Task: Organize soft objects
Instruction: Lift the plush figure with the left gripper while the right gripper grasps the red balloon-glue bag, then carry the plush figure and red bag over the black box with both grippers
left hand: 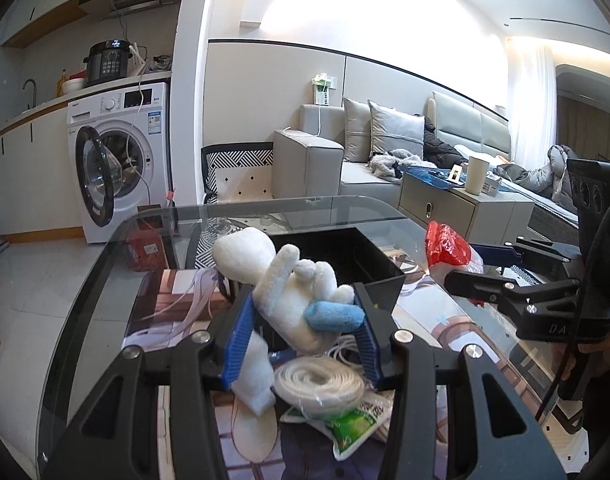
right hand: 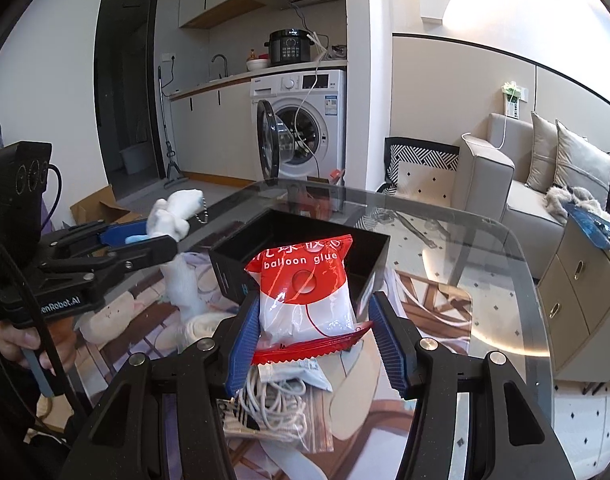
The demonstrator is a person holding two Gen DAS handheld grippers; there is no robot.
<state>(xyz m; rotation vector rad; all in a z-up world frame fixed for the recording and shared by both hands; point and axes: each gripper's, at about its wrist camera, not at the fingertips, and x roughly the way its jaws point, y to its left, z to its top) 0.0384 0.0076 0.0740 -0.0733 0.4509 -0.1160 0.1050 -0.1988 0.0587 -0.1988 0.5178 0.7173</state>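
Judging from what lies where, the sorting is under way but nothing looks stowed yet: the black box (right hand: 301, 236) on the glass tabletop (right hand: 485, 248) shows a bare dark interior, as far as either view reveals. The left gripper (left hand: 305, 320) has its jaws clamped on a white plush toy (left hand: 289, 280) with a small blue limb, held lifted just at the near corner of the box, so that item seems a short carry away from going in. The right gripper (right hand: 315, 332) holds a red-and-white "balloon glue" packet (right hand: 305, 292) between its jaws; the left pad touches the packet's side while the right pad looks slightly apart from it, so the hold is probably loose, and the packet hangs just before the box's near wall. Left on the tabletop below are a coiled white rope (left hand: 319, 382), a green-printed packet (left hand: 353, 424), a bag of white cord (right hand: 277, 400) and a pale flat plush piece (right hand: 109, 316), all near the box and apparently yet to be gathered. Roughly, two items are in hand and several remain.
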